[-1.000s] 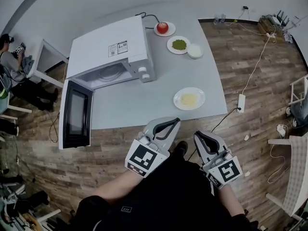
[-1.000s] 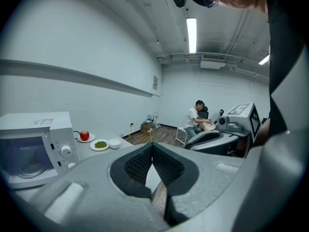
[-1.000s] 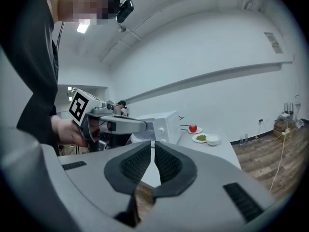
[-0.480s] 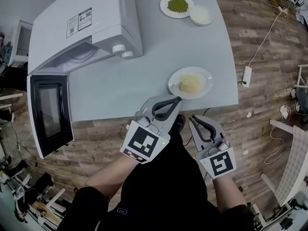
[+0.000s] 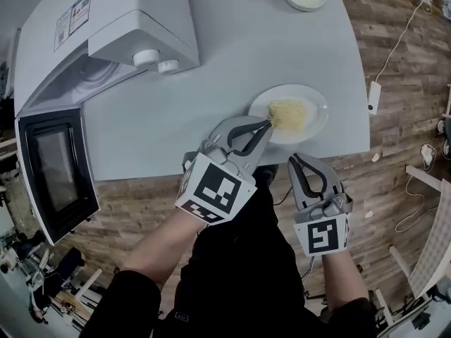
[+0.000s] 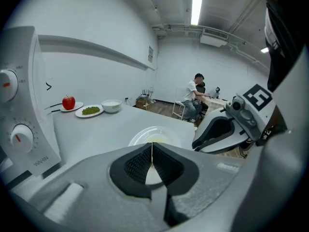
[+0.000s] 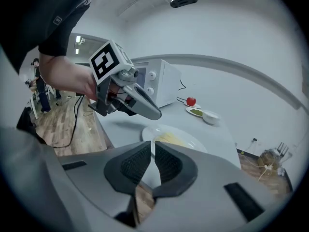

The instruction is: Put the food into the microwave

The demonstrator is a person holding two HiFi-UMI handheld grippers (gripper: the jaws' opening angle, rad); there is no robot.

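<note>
A white plate (image 5: 318, 105) with a pile of yellow food (image 5: 287, 114) sits near the grey table's front right edge. My left gripper (image 5: 267, 124) is shut and empty, its tips over the plate's near left rim. In the left gripper view the plate (image 6: 155, 134) lies just beyond the closed jaws (image 6: 152, 145). My right gripper (image 5: 295, 160) is shut and empty, off the table's front edge, short of the plate (image 7: 186, 141). The white microwave (image 5: 127, 27) stands at the back left, its door (image 5: 55, 169) swung open and its cavity (image 5: 79, 84) partly visible.
A plate of green food (image 6: 90, 111), a white bowl (image 6: 111, 105) and a red apple (image 6: 68, 102) sit at the table's far end. A power strip (image 5: 373, 97) with cables lies on the wooden floor to the right. A person (image 6: 194, 98) sits in the background.
Both grippers have come down and forward toward the table. The left tips now reach the plate's near rim, and the view has closed in on the table. Both stay shut.
</note>
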